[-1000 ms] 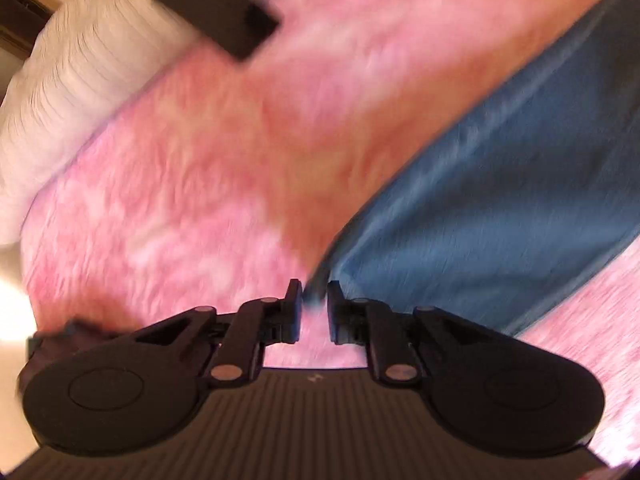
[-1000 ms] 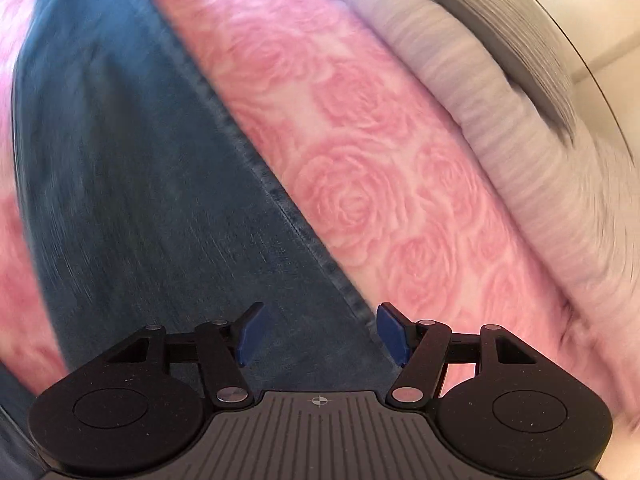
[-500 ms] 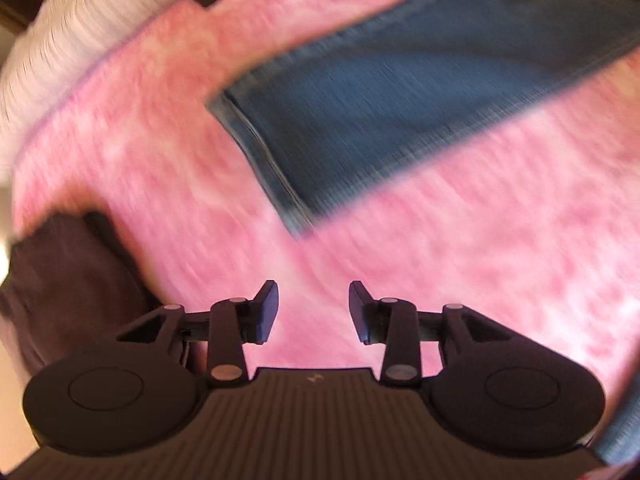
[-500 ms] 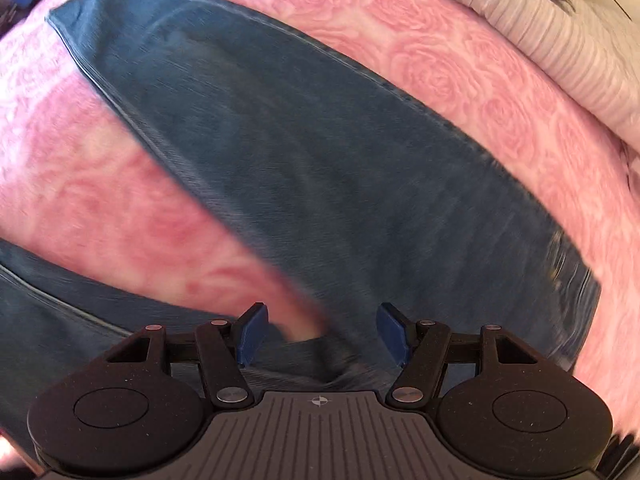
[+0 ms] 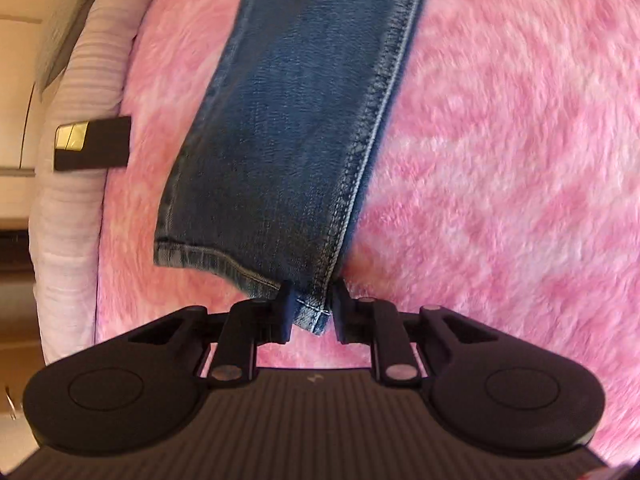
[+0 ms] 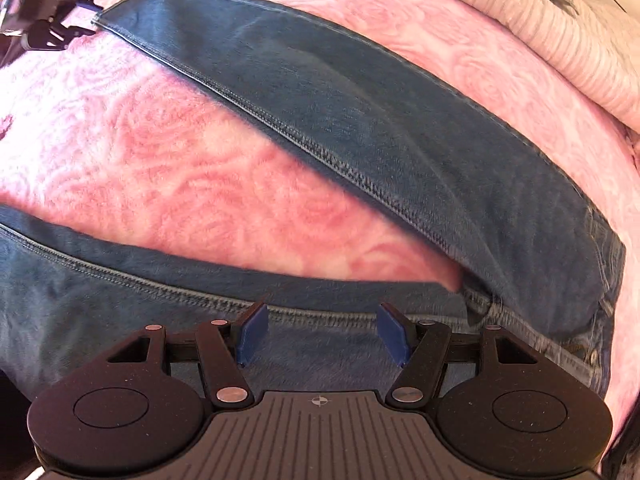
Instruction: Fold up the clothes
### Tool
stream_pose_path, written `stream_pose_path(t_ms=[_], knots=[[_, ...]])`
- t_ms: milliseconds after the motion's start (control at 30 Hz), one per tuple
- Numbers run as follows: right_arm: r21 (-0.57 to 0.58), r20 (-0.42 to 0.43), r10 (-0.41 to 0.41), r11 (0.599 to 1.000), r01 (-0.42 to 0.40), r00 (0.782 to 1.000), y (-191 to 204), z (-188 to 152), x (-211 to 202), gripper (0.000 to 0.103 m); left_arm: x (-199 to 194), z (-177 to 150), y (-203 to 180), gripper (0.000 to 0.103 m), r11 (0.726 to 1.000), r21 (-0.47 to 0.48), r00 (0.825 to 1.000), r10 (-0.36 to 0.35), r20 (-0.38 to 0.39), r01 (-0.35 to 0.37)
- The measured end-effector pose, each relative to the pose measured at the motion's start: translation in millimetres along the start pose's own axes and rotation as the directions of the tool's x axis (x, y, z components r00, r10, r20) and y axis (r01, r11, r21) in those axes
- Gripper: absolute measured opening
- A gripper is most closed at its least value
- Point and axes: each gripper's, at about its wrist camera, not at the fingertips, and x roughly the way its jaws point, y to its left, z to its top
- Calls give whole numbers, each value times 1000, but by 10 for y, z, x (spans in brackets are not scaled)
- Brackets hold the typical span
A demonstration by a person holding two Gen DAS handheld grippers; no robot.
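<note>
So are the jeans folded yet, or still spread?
Spread: the jeans lie in a V on the blanket, legs apart, pink showing between them.

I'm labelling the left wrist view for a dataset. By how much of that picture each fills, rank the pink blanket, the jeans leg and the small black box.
1. pink blanket, by far the most.
2. jeans leg, a broad strip down the middle.
3. black box, smallest, though it lies farther from the camera, so its true size is unsure.

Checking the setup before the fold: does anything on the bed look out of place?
One thing: a dark flat object with a gold end lies at the edge of the pink blanket, beside the jeans. It is no garment. What it is, I cannot tell.
</note>
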Motion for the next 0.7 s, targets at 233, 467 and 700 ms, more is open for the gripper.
stream_pose_path(t_ms=[233,467,700], knots=[[82,42,-41,996,37,998,-82,-52,-182,64,-167,-144,-82,15,999,2,999,-36,-21,36],[105,52,-2,994,-4,999,-15,-211,-265,64,-145,-69,-51,33,997,-75,991,6,-134,-16],[200,45,16,979,-25,999,95,-754,-409,64,-1025,-391,-299,33,938,-332,977,-156,-145,100]])
